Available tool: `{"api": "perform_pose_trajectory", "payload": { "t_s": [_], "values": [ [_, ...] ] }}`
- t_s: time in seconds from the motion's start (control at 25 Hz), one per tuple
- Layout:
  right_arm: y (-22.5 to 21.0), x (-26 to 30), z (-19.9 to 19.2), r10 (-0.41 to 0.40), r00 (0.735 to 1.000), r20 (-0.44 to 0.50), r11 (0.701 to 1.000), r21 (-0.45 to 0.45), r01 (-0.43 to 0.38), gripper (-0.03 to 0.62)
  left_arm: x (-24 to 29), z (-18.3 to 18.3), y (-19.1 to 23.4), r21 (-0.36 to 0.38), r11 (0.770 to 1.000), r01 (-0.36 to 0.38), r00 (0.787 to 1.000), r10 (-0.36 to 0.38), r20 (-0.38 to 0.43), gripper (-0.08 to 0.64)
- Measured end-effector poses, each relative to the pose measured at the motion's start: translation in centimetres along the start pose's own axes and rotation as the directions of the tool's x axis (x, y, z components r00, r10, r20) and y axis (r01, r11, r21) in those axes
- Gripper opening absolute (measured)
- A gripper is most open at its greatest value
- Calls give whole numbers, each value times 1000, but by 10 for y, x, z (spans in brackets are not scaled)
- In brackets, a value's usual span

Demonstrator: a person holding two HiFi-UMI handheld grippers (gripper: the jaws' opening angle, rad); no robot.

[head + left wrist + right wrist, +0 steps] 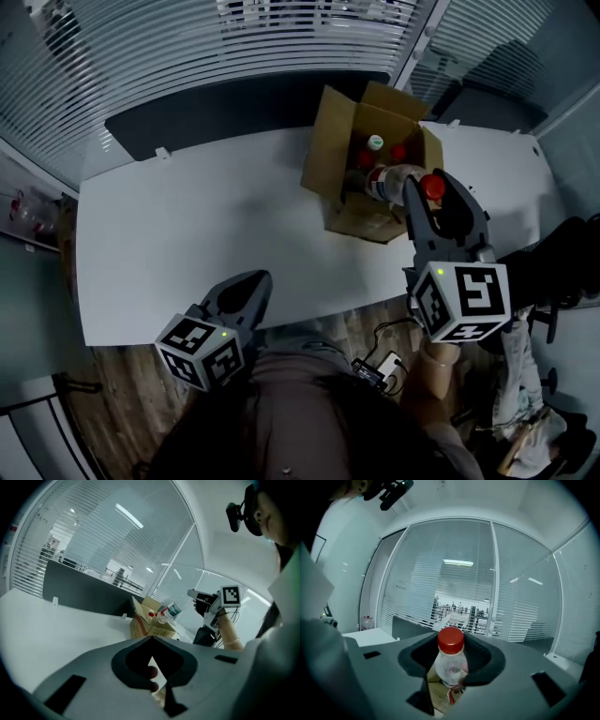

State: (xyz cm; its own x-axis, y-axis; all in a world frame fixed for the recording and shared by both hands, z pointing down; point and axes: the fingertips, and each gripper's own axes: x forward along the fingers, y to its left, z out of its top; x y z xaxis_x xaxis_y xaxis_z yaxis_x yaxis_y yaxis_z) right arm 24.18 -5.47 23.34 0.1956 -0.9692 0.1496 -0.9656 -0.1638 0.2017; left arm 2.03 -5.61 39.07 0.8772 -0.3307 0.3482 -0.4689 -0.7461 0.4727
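Note:
My right gripper (pixel 433 193) is shut on a clear bottle (pixel 392 179) with a red cap (pixel 431 186), gripping it at the neck. The bottle lies tilted over the open cardboard box (pixel 336 155), which stands on the white table (pixel 187 234) and holds several other bottles (pixel 375 143). In the right gripper view the red cap (pixel 451 640) sits between the jaws, with the bottle's body (pixel 450 667) below it. My left gripper (pixel 255 283) is shut and empty at the table's front edge, far left of the box. Its view shows the box (pixel 151 624) and the held bottle (pixel 169 611) far off.
A dark panel (pixel 216 117) runs along the table's far edge, with glass walls and blinds behind it. A black chair (pixel 562 258) stands at the right. Cables and a power strip (pixel 380 367) lie on the wooden floor near the person's body.

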Motion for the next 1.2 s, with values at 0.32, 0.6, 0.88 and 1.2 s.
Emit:
{"api": "perform_pose_trajectory", "payload": {
  "t_s": [0.32, 0.6, 0.88, 1.2],
  "values": [
    [66, -15, 7, -44, 999, -25, 999, -13, 43, 176, -46, 2, 37, 5, 998, 59, 998, -58, -31, 9],
    [118, -16, 9, -43, 999, -33, 999, -2, 43, 176, -81, 3, 67, 15, 998, 67, 997, -67, -33, 9],
    [171, 1, 2, 27, 998, -52, 1000, 4, -27, 176, -117, 0, 98, 8, 1000, 18, 1000, -18, -19, 9],
    [236, 41, -13, 176, 980, -89, 984, -6, -177, 176, -151, -3, 130, -22, 997, -80, 996, 81, 23, 9]
  ]
}}
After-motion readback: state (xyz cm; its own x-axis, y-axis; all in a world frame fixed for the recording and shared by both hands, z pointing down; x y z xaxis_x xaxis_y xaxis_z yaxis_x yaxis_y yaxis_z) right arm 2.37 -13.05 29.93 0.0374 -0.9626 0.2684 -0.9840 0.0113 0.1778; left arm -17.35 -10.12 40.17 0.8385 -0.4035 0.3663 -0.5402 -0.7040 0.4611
